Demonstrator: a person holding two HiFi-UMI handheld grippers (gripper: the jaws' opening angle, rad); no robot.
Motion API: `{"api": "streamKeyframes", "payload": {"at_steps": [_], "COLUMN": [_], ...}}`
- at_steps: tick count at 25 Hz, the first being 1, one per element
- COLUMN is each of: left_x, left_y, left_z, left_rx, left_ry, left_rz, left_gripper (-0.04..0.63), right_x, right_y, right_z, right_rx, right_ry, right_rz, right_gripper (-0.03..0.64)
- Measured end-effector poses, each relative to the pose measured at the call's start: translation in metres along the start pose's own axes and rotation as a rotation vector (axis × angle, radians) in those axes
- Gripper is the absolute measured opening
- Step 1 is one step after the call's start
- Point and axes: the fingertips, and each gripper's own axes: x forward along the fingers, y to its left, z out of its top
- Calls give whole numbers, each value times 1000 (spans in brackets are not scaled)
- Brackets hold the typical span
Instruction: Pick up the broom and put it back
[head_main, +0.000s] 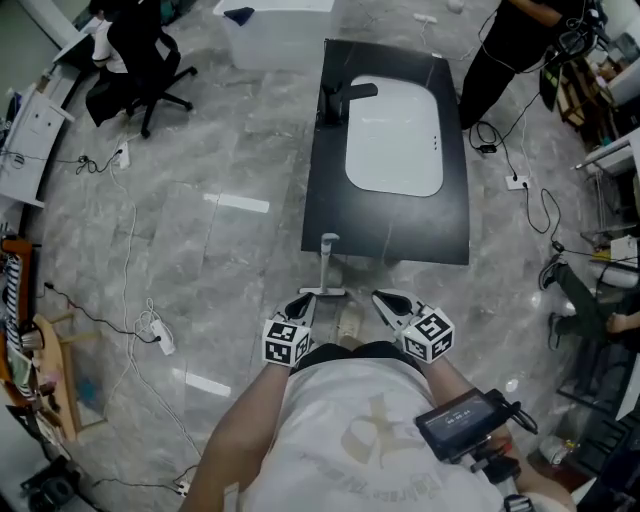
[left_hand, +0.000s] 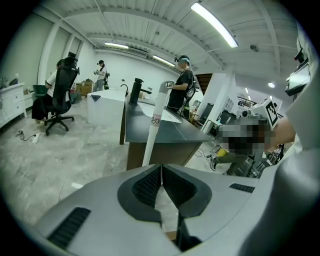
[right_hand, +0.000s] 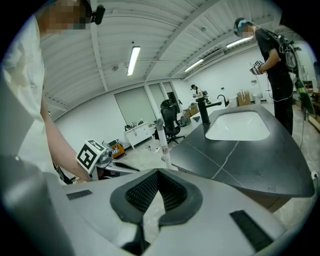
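Broom (head_main: 327, 262) is found upright at lower centre of the head view, at the near edge of the black counter (head_main: 390, 230). It is not yet grasped, so pick-up and return are judged outstanding. Left gripper (head_main: 304, 302) and right gripper (head_main: 386, 300) are held near its foot, angled downward, both clenched on nothing.

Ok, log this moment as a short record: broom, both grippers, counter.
broom: white handle upright on the floor at the counter's near edge, not gripped
left gripper: jaws shut, empty, near the broom's base
right gripper: jaws shut, empty, beside the left one
counter: dark top with white sink and black faucet
task state: broom not yet picked up
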Motion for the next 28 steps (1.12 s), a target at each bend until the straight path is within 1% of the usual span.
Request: {"api": "streamKeyframes", "payload": {"at_steps": [8, 14, 20, 24, 28], "left_x": [35, 64, 89, 103, 114], "left_y": [15, 25, 34, 37, 38], "left_z": [-5, -3, -6, -10, -14], "left_rx": [-5, -11, -15, 5, 8], "left_ry": [42, 60, 92, 115, 138], "left_rz": [45, 64, 96, 114, 125], "left_gripper": [16, 79, 102, 119, 132], "right_x": [-1, -8, -15, -21, -30], "right_y": [-21, -37, -52, -60, -67], "right_z": [4, 2, 3, 3, 1], "right_rx": [-4, 5, 3, 9, 19], "right_ry": [26, 42, 51, 46, 48], "right_rz": [0, -10, -28, -42, -62], "right_gripper": [17, 17, 17, 17, 17]}}
